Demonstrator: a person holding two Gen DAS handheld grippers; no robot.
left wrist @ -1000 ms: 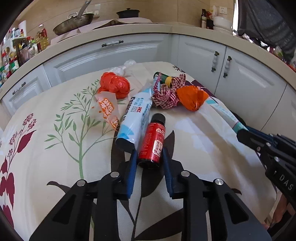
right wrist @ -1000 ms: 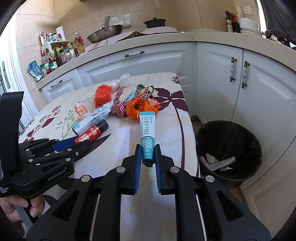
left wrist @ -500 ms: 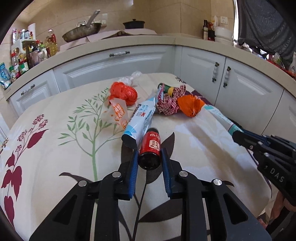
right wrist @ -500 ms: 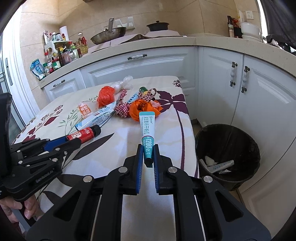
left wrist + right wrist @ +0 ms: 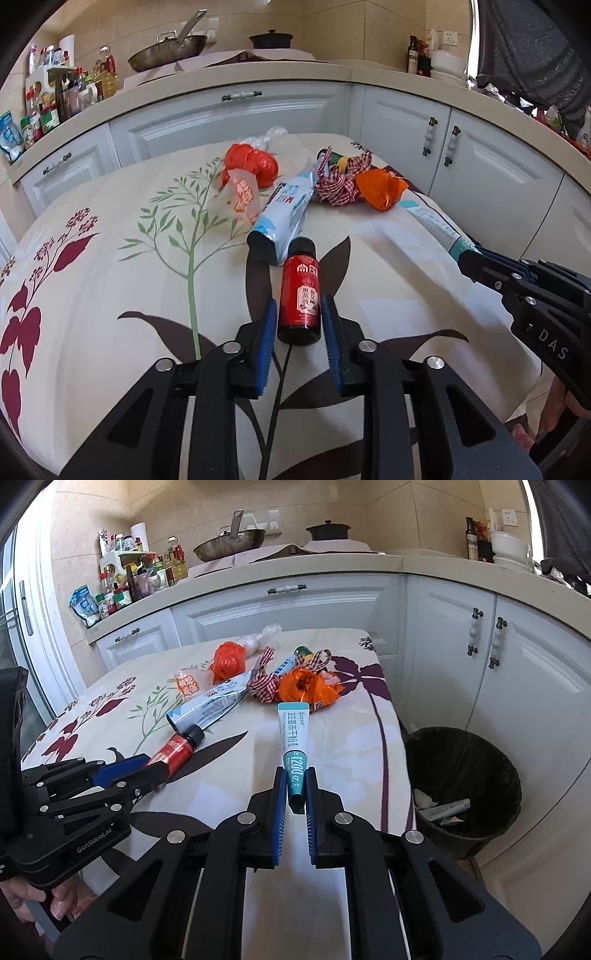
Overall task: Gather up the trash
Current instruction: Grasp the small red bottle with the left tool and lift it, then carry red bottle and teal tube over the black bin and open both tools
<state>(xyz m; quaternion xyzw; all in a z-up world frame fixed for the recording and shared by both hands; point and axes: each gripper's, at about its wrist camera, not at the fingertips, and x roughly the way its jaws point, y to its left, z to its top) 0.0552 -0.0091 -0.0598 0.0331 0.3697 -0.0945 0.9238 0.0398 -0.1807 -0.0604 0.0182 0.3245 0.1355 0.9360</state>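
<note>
A small red bottle (image 5: pixel 299 291) with a black cap lies between the blue pads of my left gripper (image 5: pixel 299 301). Its jaws are opening, and a thin gap shows on each side of the bottle. In the right wrist view the bottle (image 5: pixel 175 749) sticks out of the left gripper (image 5: pixel 147 764) just above the tablecloth. My right gripper (image 5: pixel 295 775) is shut on the cap end of a teal and white toothpaste tube (image 5: pixel 293 734), which points away over the table. The same tube (image 5: pixel 432 221) and right gripper (image 5: pixel 467 258) show at the right of the left wrist view.
More trash lies mid-table: a blue-white tube (image 5: pixel 288 210), a printed clear wrapper (image 5: pixel 240 195), a red bag (image 5: pixel 251 162), a checked ribbon (image 5: pixel 336 184) and an orange bag (image 5: pixel 380 188). A black bin (image 5: pixel 472 753) stands on the floor right of the table. White cabinets stand behind.
The left gripper has drawn back from the trash pile with the red bottle, and its jaws have widened slightly around it. The right gripper has kept its grip and stayed in place.
</note>
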